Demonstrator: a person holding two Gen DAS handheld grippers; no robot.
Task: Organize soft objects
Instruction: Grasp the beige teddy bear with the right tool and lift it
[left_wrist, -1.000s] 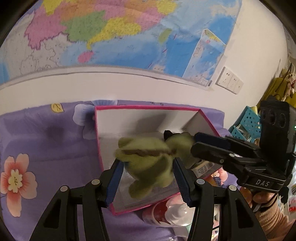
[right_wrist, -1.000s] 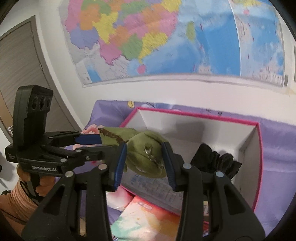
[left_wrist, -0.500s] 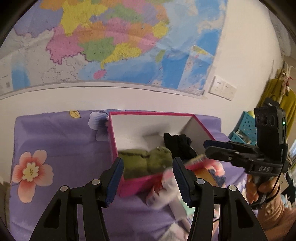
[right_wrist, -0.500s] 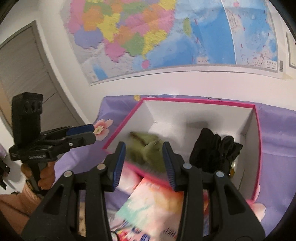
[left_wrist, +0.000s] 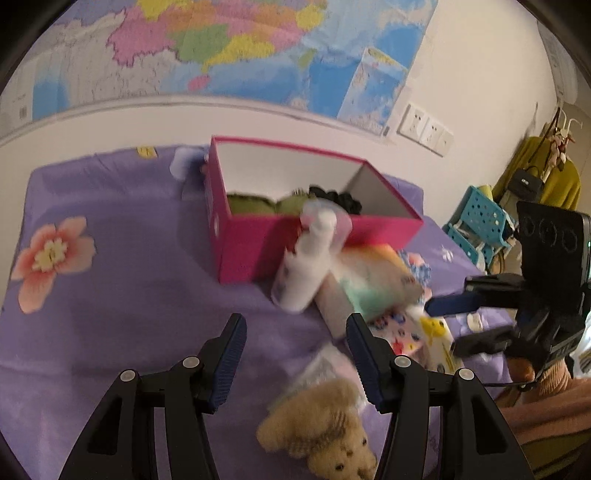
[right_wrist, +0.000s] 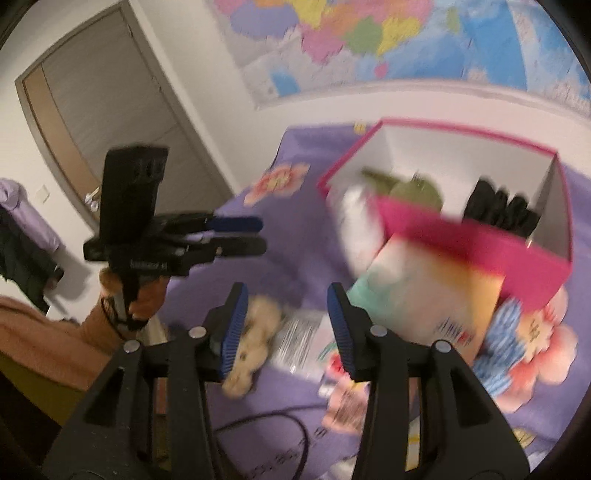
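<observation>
Right wrist view alone shows a grey door (right_wrist: 110, 122); both grippers' jaws stand spread, pinching nothing.

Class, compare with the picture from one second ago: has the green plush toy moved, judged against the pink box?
Yes. The green plush toy was held between both grippers above the pink box; now it lies inside the box, beside the black fabric.

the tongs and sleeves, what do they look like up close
Both tongs, left and right, are black plastic with ribbed blue pads and silver screws. Each carries a black block with three round holes and white lettering. A thin black cord hangs near the left handle. The sleeve is brownish-pink ribbed knit.
</observation>
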